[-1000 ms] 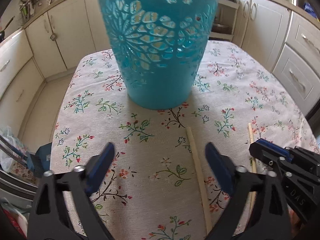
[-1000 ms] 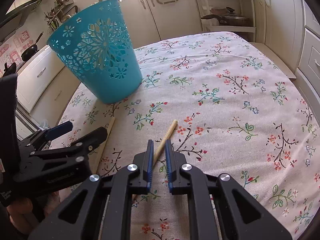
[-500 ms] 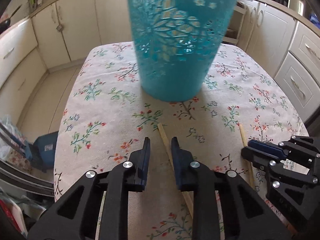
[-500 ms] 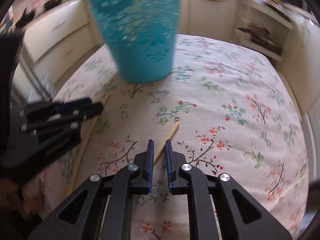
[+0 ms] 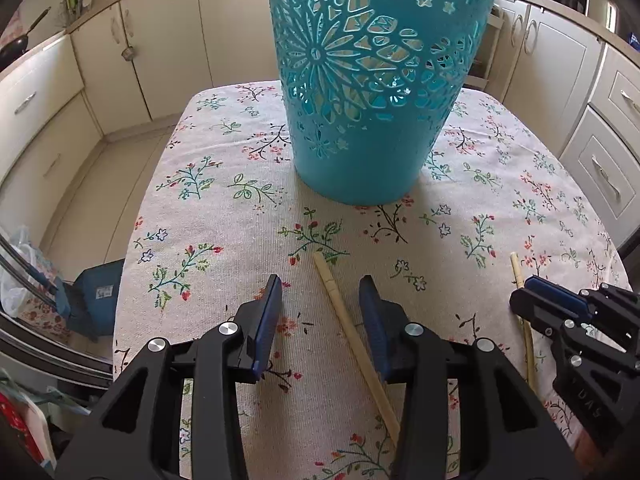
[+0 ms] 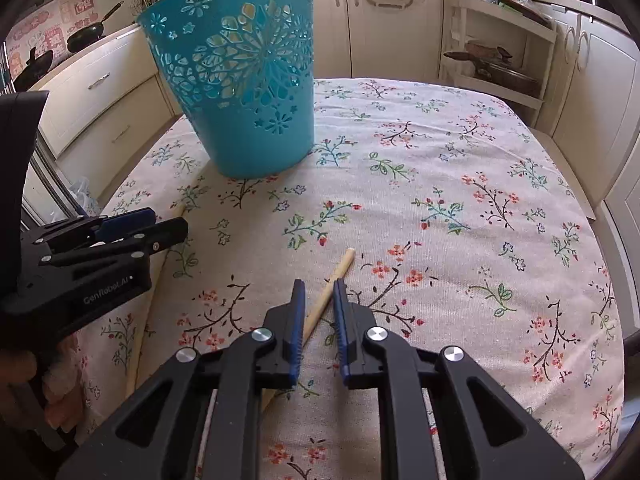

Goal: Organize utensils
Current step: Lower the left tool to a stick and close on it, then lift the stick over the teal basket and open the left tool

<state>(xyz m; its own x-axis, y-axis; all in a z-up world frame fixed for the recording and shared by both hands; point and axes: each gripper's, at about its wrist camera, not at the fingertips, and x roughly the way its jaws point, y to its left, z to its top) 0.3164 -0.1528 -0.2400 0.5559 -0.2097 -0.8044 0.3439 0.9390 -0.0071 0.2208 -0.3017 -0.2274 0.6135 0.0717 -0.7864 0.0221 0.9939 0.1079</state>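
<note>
Two wooden chopsticks lie flat on the floral-clothed worktop [image 6: 460, 184], near the viewer and well apart. Each looks light, stiff and thin, likely to roll or pivot if pinched near a tip, so a hold closer to mid-length seems safest. The left chopstick [image 5: 352, 340] lies between the left claw's [image 5: 320, 312] jaws, which are opening and not touching it. The right chopstick [image 6: 326, 298] sits between the right claw's [image 6: 319, 316] narrow, slightly opening jaws. Farther back stands the turquoise cut-out basket [image 5: 372, 92].
</note>
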